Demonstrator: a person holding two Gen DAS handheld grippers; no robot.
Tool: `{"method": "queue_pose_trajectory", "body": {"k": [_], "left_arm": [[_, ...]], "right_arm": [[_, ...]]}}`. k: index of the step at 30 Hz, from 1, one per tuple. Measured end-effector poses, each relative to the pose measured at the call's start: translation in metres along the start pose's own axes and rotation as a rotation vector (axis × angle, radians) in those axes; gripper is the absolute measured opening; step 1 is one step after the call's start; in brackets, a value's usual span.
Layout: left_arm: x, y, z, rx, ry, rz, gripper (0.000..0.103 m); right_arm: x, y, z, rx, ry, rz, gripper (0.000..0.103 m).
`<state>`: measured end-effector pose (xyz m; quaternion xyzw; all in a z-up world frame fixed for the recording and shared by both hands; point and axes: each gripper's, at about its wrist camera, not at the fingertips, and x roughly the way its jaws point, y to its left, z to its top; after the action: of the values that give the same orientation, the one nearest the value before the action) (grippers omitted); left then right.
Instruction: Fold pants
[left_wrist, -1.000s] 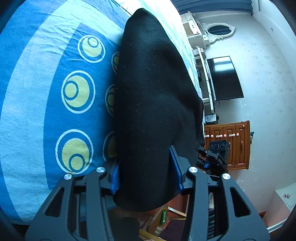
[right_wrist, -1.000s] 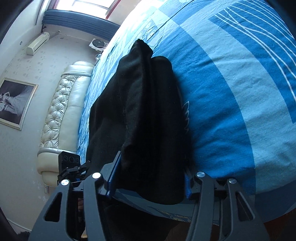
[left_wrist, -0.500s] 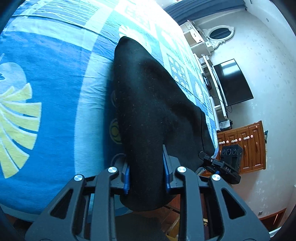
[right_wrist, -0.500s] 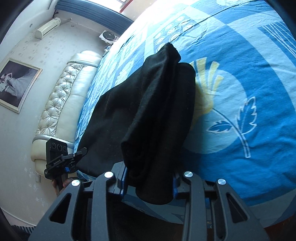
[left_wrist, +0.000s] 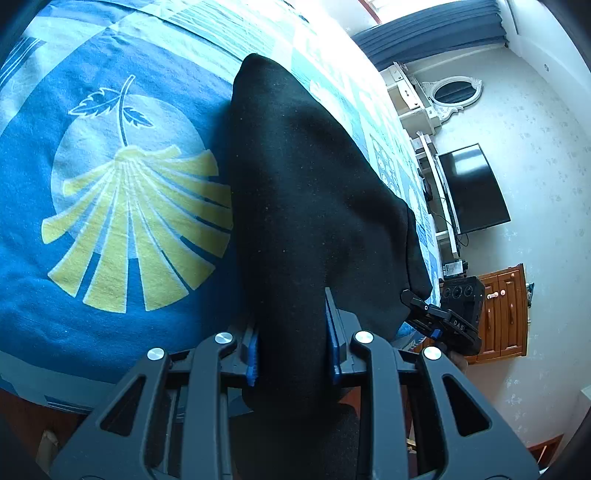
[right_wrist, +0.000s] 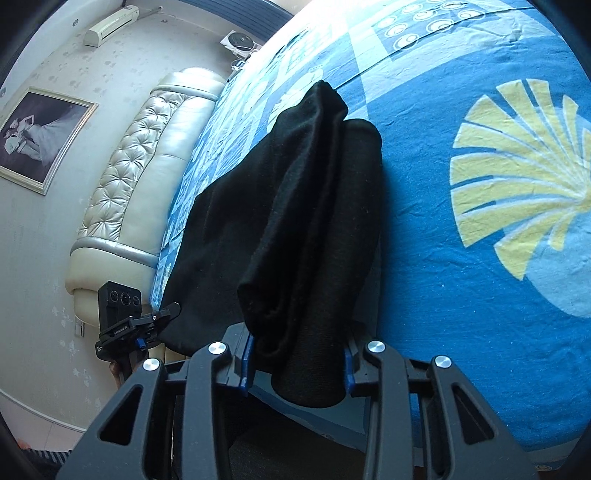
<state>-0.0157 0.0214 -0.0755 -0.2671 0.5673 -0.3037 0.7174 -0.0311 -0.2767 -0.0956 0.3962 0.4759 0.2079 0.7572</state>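
Left wrist view: black pants (left_wrist: 303, 206), soft, limp, light-looking, draped over the blue bed (left_wrist: 110, 258), near edge pinched by left hand-held gripper (left_wrist: 291, 354) and right hand-held gripper (right_wrist: 295, 362) alike, bunched corners best for holding.

- Daylight pours in from far ahead of both tools, washing out the far end of the blue patterned bedsheet (left_wrist: 110, 302) to near white in both views.
- The black fabric pants (left_wrist: 306, 206) read as an almost flat dark mass; folds show faintly in the right wrist view only.
- The pants probably cast the soft shadow just beside them on the sheet.
- Strong fisheye bending curves the walls; corners are vignetted black.
- Focus is sharp, without motion blur.
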Motion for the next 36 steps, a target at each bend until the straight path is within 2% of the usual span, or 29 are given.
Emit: {"method": "queue_pose_trajectory", "body": {"k": [5, 26, 29, 33, 36], "left_arm": [[0.000, -0.001, 0.001, 0.030, -0.001, 0.014, 0.027], [0.002, 0.006, 0.000, 0.018, -0.003, 0.014, 0.030], [0.001, 0.006, -0.002, 0.043, -0.018, 0.013, 0.039], [-0.010, 0.006, -0.007, 0.060, -0.045, -0.030, 0.065], [-0.027, 0.008, -0.008, 0.087, -0.078, -0.026, 0.072]], "right_arm": [[0.005, 0.000, 0.001, 0.021, -0.005, 0.014, 0.036], [0.005, -0.005, -0.005, 0.046, -0.025, 0.032, 0.036], [0.004, -0.006, -0.006, 0.047, -0.028, 0.034, 0.044], [-0.004, -0.012, -0.008, 0.061, -0.033, 0.067, 0.051], [-0.018, -0.016, -0.006, 0.064, -0.058, 0.057, 0.061]]}}
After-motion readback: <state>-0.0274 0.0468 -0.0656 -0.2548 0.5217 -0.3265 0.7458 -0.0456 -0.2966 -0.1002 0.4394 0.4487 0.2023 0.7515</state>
